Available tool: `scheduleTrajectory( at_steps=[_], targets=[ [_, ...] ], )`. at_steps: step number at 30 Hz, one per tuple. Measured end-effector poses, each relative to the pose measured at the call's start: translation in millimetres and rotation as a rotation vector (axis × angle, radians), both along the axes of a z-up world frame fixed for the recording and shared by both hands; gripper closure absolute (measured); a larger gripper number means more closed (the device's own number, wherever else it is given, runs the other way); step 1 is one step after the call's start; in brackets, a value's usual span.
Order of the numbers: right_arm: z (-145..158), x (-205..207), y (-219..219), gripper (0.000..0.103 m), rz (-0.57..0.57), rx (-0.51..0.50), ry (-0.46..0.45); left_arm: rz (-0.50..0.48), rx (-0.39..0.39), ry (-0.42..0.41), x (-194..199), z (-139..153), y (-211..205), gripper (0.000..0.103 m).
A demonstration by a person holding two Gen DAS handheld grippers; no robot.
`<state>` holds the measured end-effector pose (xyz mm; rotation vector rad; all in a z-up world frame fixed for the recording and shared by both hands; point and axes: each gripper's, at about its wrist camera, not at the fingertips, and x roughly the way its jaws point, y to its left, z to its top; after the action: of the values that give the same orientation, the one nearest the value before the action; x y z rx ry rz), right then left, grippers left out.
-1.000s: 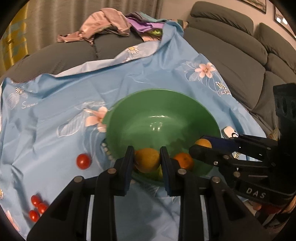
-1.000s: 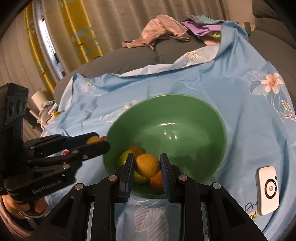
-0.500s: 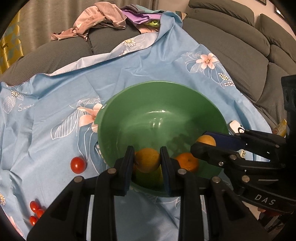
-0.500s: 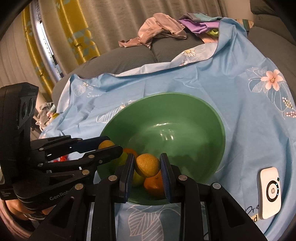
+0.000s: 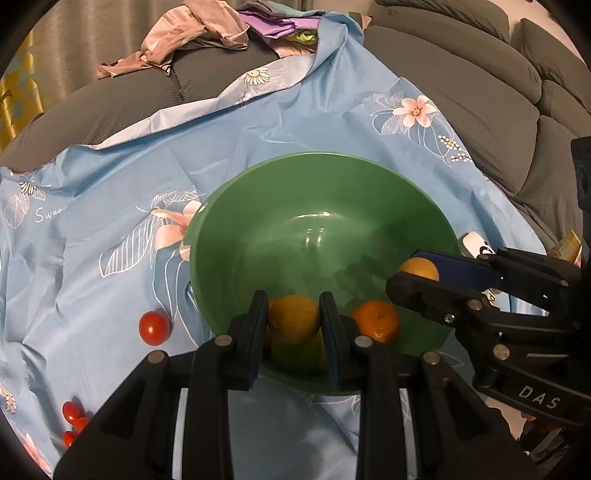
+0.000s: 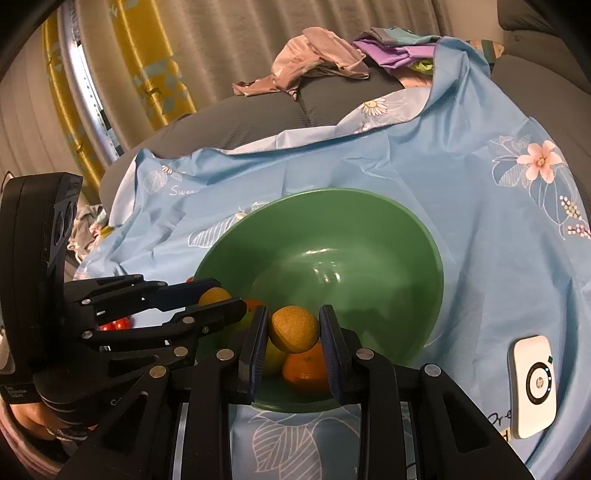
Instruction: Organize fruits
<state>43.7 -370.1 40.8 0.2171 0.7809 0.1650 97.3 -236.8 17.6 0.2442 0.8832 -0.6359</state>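
Nearest the left wrist camera, the left claw point(image 5: 293, 321) pinches a yellow-orange fruit point(image 5: 293, 318) between its two fingers, just above the near rim of the green bowl point(image 5: 258, 229). The right claw point(image 6: 293, 332) likewise grips a second rough-skinned yellow fruit point(image 6: 294, 328), also over the bowl's near edge; seen from the left wrist, it reaches in from the right side with its fruit at the tips. Below the held fruits, inside the bowl against its near wall, lie an orange mandarin point(image 5: 376, 320) and a greenish-yellow fruit point(image 5: 295, 354), close together. The bowl sits on a light blue flowered cloth point(image 5: 122, 192). Left of the bowl on the cloth rests a single red tomato point(image 5: 154, 327), and further left near the frame edge a small cluster of cherry tomatoes point(image 5: 72, 421). To the right of the bowl a white device point(image 6: 533, 384) with a round marking lies flat. Beyond the cloth stretches a grey sofa point(image 5: 461, 92), with a heap of clothes point(image 5: 207, 31) piled on its back, and curtains point(image 6: 221, 40) behind.
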Motion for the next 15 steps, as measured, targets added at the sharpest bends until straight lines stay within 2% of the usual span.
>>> scheduleTrajectory(
  at_steps=[15],
  targets=[
    [2.4,5.5,-2.7,0.073,-0.008,-0.025,0.008,-0.011,0.051,0.003,4.0,3.3,-9.7,0.075]
  ],
)
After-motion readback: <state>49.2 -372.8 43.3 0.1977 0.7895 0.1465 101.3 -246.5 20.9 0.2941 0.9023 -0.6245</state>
